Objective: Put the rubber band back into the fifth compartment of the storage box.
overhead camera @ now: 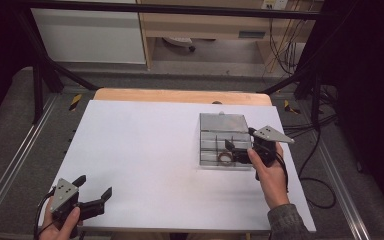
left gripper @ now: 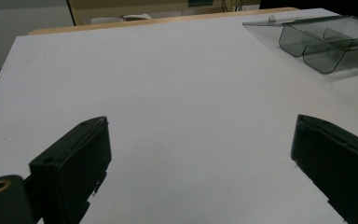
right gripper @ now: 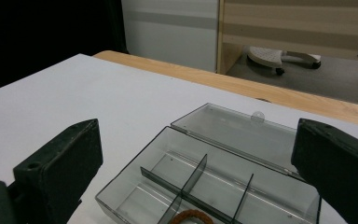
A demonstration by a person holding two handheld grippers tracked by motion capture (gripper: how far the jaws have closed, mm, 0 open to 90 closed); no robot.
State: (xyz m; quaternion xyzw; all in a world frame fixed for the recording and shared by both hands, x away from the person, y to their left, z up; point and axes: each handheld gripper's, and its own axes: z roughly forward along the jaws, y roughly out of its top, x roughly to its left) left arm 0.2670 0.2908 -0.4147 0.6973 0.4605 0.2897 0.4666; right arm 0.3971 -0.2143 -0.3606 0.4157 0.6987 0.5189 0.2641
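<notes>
**Open box, little ring, two waiting grippers**

A big white tabletop [overhead camera: 145, 160] fills the space in front of the person. Far beyond it, on the floor, a chair base [right gripper: 282, 57] sits by a wooden cabinet.

Near the right edge of the tabletop lies a clear smoky plastic box [overhead camera: 223, 140]. Its lid [right gripper: 235, 131] is folded flat toward the far edge, so I think someone wants to reach inside. Thin walls split the box into small compartments.

The left gripper [overhead camera: 94, 187] rests near the front left corner, well apart from the box. Its jaws are spread wide with nothing between them. It looks parked out of the way.

The right gripper [overhead camera: 237, 148] sits at the box's right side, over the near compartments. Its jaws are also spread wide and hold nothing. It points into the box, likely ready to pick something or just done dropping it; I cannot tell which.

A small brown ring [overhead camera: 224, 158] lies in a near compartment, just beside and below those open jaws.
</notes>
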